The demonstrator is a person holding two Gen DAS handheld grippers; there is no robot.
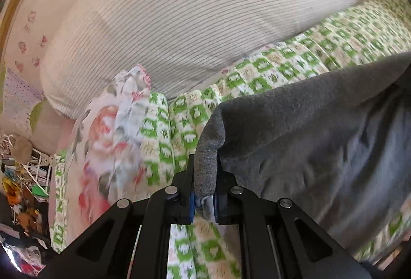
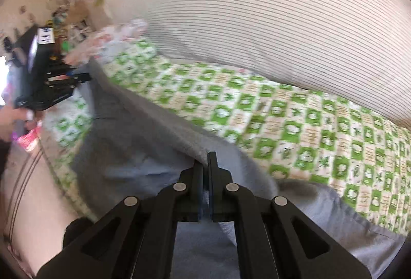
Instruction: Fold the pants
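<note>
Grey pants (image 1: pixel 321 124) lie on a bed, with one long edge lifted off the sheet. My left gripper (image 1: pixel 205 160) is shut on a thick rolled end of that edge, which bulges up between the fingers. In the right wrist view the pants (image 2: pixel 128 145) rise in a ridge up to my right gripper (image 2: pixel 206 158). That gripper is shut, with its tips pinching the thin fold. Further along the same lifted edge, my left gripper (image 2: pixel 77 78) shows at the far left. A person's hand (image 2: pixel 10 114) sits behind it.
A green-and-white checked sheet (image 1: pixel 257 73) (image 2: pixel 308 124) covers the bed. A large white striped duvet (image 1: pixel 192 9) (image 2: pixel 282 9) is bunched along the far side. A floral cloth (image 1: pixel 108 129) lies near the bed's left end, and cluttered items (image 1: pixel 20 176) sit beyond the edge.
</note>
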